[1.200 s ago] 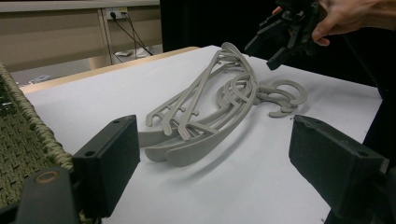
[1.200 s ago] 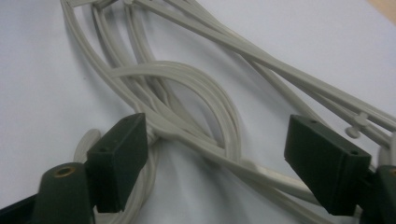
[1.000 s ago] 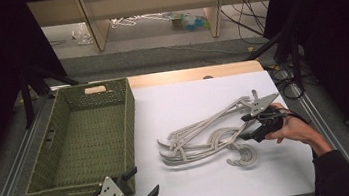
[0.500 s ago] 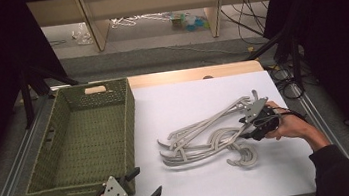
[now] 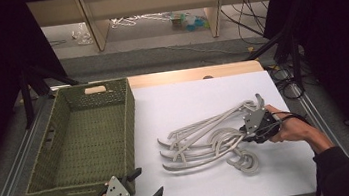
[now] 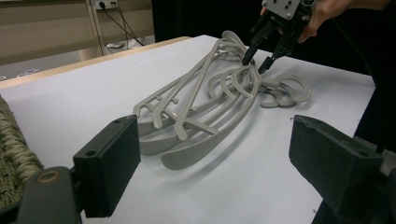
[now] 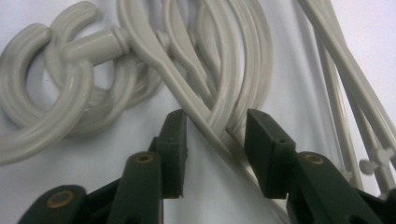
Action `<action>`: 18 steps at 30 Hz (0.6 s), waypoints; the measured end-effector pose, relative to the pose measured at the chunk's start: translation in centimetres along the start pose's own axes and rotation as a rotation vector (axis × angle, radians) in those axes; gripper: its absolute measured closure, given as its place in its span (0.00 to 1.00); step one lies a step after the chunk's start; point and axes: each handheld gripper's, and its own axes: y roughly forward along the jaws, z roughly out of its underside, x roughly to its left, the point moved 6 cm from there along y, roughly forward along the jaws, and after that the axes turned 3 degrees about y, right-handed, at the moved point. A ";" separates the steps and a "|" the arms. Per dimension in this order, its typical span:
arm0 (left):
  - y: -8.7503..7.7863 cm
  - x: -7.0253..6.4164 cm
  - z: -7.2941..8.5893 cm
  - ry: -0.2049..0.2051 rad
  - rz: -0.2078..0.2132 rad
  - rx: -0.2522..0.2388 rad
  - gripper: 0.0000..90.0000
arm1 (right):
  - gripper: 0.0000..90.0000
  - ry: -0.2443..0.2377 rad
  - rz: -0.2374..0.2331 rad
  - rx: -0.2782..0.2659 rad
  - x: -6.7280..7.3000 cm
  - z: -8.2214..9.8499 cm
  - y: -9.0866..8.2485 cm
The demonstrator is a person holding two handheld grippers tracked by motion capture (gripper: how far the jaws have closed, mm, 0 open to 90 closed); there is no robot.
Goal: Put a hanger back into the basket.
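Grey plastic hangers [image 7: 219,88] between the half-closed, just-narrowing right tongs [image 7: 215,140], pads not yet pressing; left tongs [image 6: 215,154] wide, empty.

- Bare white counter [image 5: 188,101] is left open between the green basket [image 5: 128,129] and the hangers [image 5: 203,142].
- Beyond the hangers, the counter is unobstructed.
- On the basket's side, passage is blocked by its wall.

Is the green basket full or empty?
Empty. In the high view the green basket shows only its bare woven floor, and the grey hangers all lie outside it on the white table.
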 end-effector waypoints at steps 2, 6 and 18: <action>-0.1 -0.1 0.1 -0.016 -0.010 0.014 0.18 | 0.71 -0.045 -0.006 0.011 0.1 -0.2 -0.1; -0.1 0.0 0.1 -0.014 -0.011 0.012 0.18 | 0.75 -0.098 -0.041 0.035 0.8 -0.8 -0.3; 1.1 -1.2 -0.1 0.085 0.025 0.038 0.19 | 0.79 -0.135 -0.035 0.072 1.8 -1.9 -1.7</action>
